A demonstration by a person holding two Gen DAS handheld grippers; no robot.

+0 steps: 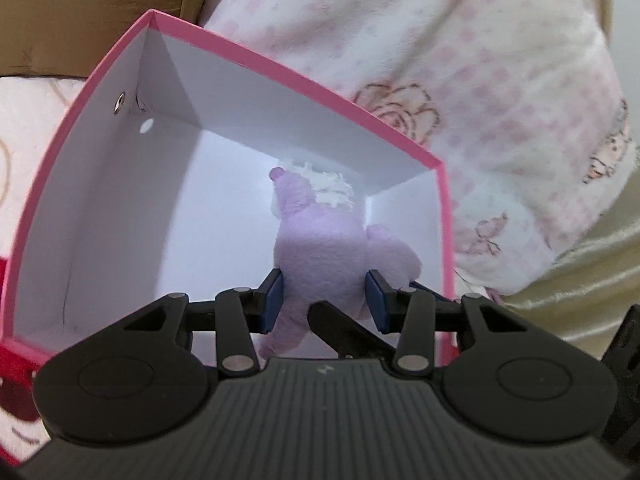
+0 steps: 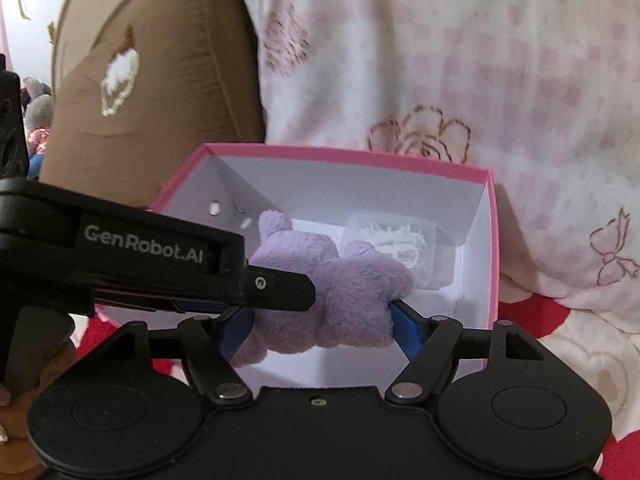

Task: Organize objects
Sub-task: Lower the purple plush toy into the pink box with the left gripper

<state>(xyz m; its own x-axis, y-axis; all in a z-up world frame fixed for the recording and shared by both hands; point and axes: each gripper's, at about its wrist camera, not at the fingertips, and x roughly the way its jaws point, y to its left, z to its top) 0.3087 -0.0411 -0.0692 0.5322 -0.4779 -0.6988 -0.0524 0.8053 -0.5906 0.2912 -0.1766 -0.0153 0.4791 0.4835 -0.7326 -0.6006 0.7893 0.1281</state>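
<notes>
Both tongs meet on one purple plush toy hanging over an open pink box. Left gripper is clenched on it, blue pads pressed into the toy's sides. In the right wrist view the right gripper has its blue pads against the toy's flanks, so it grasps the toy too.

Only the right wrist view shows writing: white "GenRobot.AI" on the side of the left gripper's black body, which comes in from 9 o'clock. That view also shows a clear packet with white shreds lying in the box at the toy's 2 o'clock; the left view hides most of it behind the toy's head. Left view alone shows a metal rivet and a hole in the box wall at 10 o'clock.

Around the box lie a pink-checked fleece blanket with rose prints at 12 to 3 o'clock and a brown cushion at 10 o'clock.
</notes>
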